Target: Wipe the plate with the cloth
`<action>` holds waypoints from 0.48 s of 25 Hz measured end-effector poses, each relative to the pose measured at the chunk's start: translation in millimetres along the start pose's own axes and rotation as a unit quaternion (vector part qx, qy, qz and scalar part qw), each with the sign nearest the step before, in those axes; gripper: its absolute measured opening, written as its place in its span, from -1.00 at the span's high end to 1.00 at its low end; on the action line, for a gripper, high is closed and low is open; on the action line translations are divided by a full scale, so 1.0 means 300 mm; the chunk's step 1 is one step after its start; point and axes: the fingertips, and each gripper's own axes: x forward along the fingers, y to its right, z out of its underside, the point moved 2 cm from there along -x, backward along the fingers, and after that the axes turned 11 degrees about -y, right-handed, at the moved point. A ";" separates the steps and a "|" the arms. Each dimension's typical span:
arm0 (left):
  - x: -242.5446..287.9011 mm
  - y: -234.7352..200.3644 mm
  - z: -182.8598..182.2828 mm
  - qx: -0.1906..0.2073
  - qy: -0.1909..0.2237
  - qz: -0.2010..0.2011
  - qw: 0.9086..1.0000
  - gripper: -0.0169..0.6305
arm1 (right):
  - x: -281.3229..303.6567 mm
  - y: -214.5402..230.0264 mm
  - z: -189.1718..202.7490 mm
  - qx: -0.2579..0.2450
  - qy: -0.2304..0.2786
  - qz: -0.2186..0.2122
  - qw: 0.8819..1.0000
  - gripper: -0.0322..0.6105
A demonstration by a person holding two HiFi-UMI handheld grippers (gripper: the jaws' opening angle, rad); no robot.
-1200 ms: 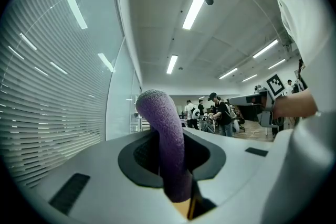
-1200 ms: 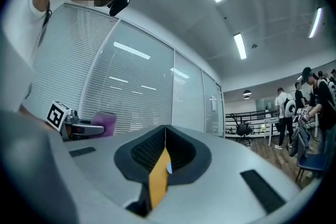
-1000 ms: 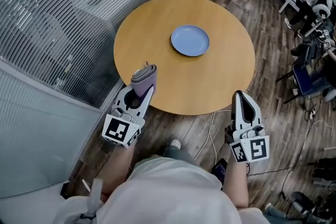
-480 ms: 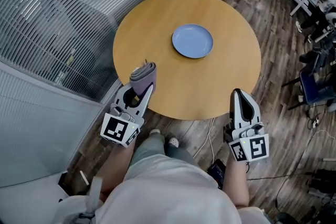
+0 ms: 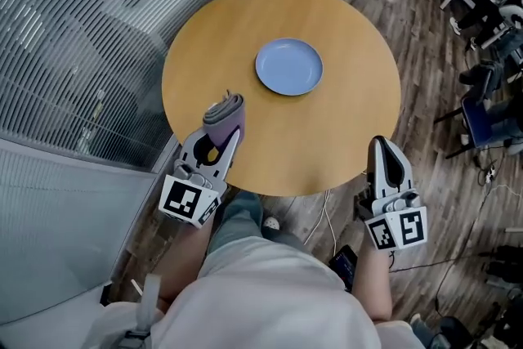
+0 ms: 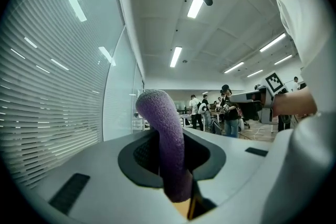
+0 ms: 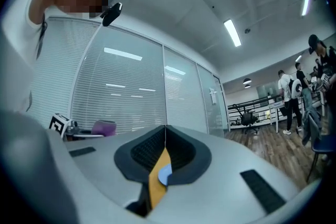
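**Clerk:** Which step is in hand?

**Inspector:** The approach, in my judgement. The left hand-held gripper (image 5: pixel 222 135) is clamped on the purple cloth (image 5: pixel 225 114), which stands up from between its jaws as a folded roll. No wiping has begun. The cloth shows over the near edge of the tabletop (image 5: pixel 343 123) and touches nothing I can see.

**Clerk:** And the plate?

**Inspector:** The blue plate (image 5: pixel 288 66) lies flat on the tabletop. It is ahead of the left hand-held gripper, a little toward the right one's side, and well apart from the cloth. Whether it is soiled I cannot tell.

**Clerk:** The other hand?

**Inspector:** The right hand-held gripper (image 5: pixel 382 146) has its jaws together with nothing between them. It sits at the tabletop's near edge, and the plate lies ahead of it and to its left, well apart.

**Clerk:** What does the next move call for?

**Inspector:** The left hand-held gripper should go forward and lower until the cloth presses on the plate's face. The plate rests loose on smooth wood and will likely slide under a stroke. The right hand-held gripper could steady the rim, but its jaws would have to part first.

**Clerk:** Any brands or writing?

**Inspector:** None legible. Each hand-held gripper carries a marker cube (image 5: pixel 186 200) with black-and-white square patterns, not words. I see no label on the plate or cloth.
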 end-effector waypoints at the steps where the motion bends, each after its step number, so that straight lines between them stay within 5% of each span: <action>1: 0.019 -0.011 -0.004 0.000 0.001 0.007 1.000 0.71 | 0.012 0.011 -0.006 0.010 0.003 0.004 1.000 0.84; 12: 0.211 -0.257 -0.070 0.017 0.008 0.057 0.998 0.71 | 0.260 -0.009 -0.089 0.008 0.021 0.044 0.999 0.83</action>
